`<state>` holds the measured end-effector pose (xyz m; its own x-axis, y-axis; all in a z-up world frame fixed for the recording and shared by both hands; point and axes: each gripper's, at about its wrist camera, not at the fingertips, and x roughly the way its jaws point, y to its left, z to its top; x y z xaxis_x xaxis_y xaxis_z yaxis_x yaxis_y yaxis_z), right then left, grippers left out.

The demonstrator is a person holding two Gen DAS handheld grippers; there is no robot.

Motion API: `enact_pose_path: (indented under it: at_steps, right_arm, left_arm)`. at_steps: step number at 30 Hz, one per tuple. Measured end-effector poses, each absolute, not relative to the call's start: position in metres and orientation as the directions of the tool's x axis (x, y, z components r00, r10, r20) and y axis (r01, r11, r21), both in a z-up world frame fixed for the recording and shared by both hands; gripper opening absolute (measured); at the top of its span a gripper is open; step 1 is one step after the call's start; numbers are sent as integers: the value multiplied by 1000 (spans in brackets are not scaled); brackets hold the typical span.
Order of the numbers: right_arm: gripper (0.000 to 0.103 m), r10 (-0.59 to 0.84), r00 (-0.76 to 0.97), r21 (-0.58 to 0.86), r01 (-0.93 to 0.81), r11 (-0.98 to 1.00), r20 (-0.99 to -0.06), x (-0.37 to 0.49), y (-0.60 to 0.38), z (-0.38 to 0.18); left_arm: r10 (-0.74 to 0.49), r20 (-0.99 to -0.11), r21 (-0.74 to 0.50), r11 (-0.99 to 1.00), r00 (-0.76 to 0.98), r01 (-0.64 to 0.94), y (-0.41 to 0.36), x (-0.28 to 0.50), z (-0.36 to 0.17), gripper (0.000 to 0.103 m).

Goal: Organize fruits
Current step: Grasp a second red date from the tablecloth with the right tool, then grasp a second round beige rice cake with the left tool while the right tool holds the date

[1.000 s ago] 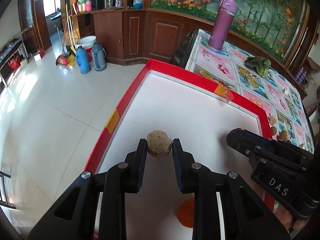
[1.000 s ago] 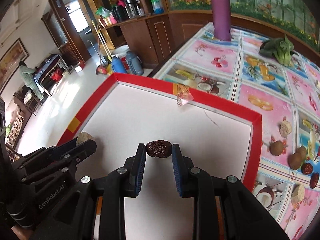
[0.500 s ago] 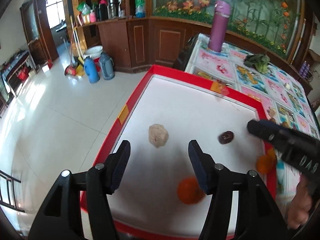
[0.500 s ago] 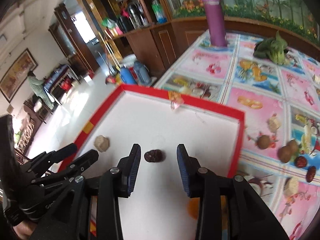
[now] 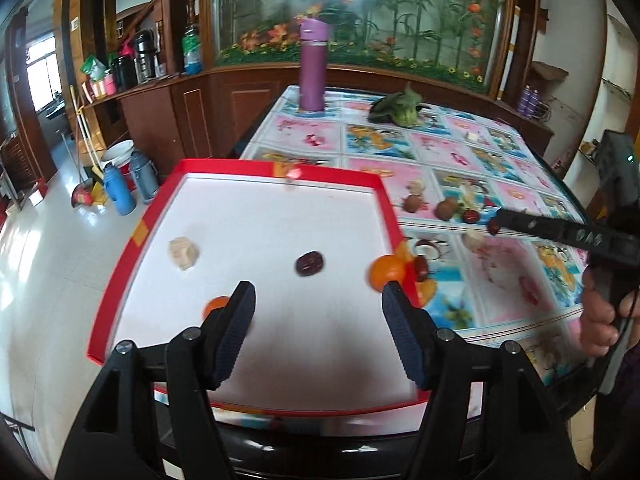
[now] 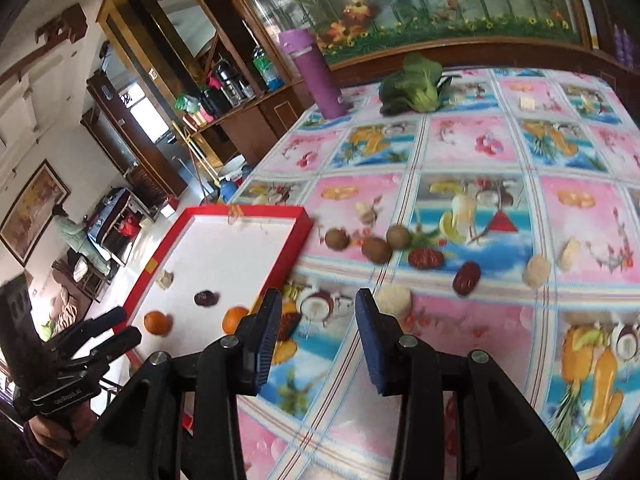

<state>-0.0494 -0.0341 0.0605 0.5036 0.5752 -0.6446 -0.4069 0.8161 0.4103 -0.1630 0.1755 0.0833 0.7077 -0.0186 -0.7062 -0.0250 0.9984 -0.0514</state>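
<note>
Both claws are seen spread wide and empty: the left gripper (image 5: pixel 318 332) is held above the near part of the red-rimmed tray (image 5: pixel 120 268), the right gripper (image 6: pixel 316 330) over the patterned tablecloth (image 6: pixel 472 152). Inside the tray, a pale chunk (image 5: pixel 183 253), a dark date (image 5: pixel 309 263) and an orange (image 5: pixel 214 306) are spotted apart. More dates (image 6: pixel 466 277) and kiwis (image 6: pixel 376 249) are scattered on the cloth.
</note>
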Motion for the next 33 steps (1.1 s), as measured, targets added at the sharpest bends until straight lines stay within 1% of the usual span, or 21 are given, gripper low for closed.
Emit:
enact_pose_path:
  at_steps: [5,8,12,13,15,17,20,21,22,27,30,33]
  right_arm:
    - [39,539,453,316,-479,819,-710,-61,11,38]
    - [39,483,477,230,-495,838,-734,-67,38,28]
    - [36,453,484,198,-489,849,-749,-61,47,21]
    - [31,450,486,197,-486,852,-749,-59,48,20]
    - [29,428,497,180,-471,864,-755,-55,49,18]
    - [25,406,466,172,-466,868,-786,-48,52,11]
    - [20,397,473,161,-463,872,-787,-48,52,12]
    - [16,386,477,146,-465,873,-789,-48,53,11]
    - [13,384,479,142,-466,874,-789,-49,54,11]
    - [13,403,464,179,-454,873,-789,-47,34,12]
    - [13,430,431,224,-450,865,-793,-49,4,12]
    - [13,428,432,243,-420,874,-794,-56,-34,12]
  left_arm:
    - [-28,-716,-72,997,698,-33,169,-167,82,67]
    - [-21,-720,-75,996,694,-48,171,-170,80,67]
    - [-21,-719,-77,996,695,-50,172,-173,80,67]
    - [-25,-717,-80,996,697,-47,172,-173,80,67]
    - [-33,-716,-85,996,697,-40,172,-173,80,67]
    - [-43,-716,-92,995,697,-34,171,-173,80,67]
    - [-51,-715,-98,995,698,-27,169,-172,80,67]
    - [-56,-715,-100,995,697,-23,168,-172,80,67]
    - [-62,-715,-102,995,696,-17,166,-171,81,67]
    - [-87,-716,-98,995,693,25,153,-167,84,67]
    - [-117,-717,-90,993,687,74,136,-161,87,67]
    - [-166,-723,-97,985,671,140,114,-148,85,67]
